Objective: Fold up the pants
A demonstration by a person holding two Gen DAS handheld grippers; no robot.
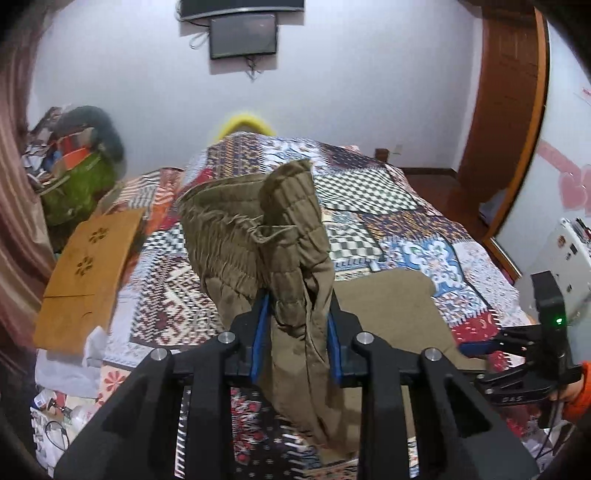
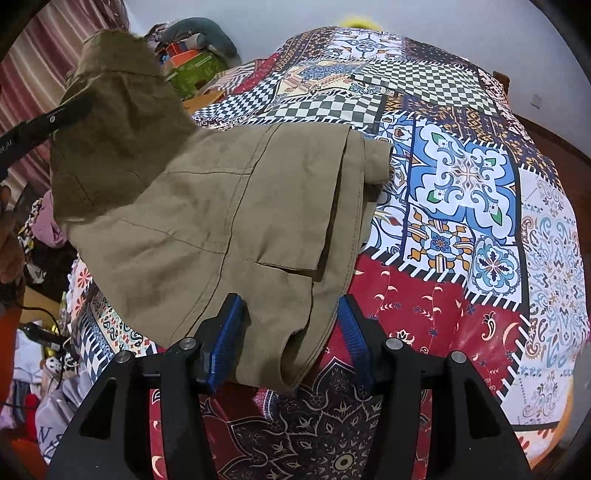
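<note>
Olive-brown pants (image 1: 258,221) hang bunched from my left gripper (image 1: 297,332), which is shut on the gathered waistband and holds it up above the patchwork bed (image 1: 369,192). In the right wrist view the rest of the pants (image 2: 229,206) lies folded flat on the quilt (image 2: 461,184), with a pocket flap showing. Their raised end climbs to the upper left, where the left gripper's finger (image 2: 70,110) clamps it. My right gripper (image 2: 290,325) straddles the near edge of the pants. Its blue pads stand apart, and a gap of red quilt shows beside the right pad.
A wooden board (image 1: 88,273) lies on the bed's left side, beside a green bag (image 1: 77,192) and piled clutter. A screen (image 1: 243,35) hangs on the far wall, with a wooden door (image 1: 506,92) to the right. A white box (image 1: 569,258) stands at the right edge.
</note>
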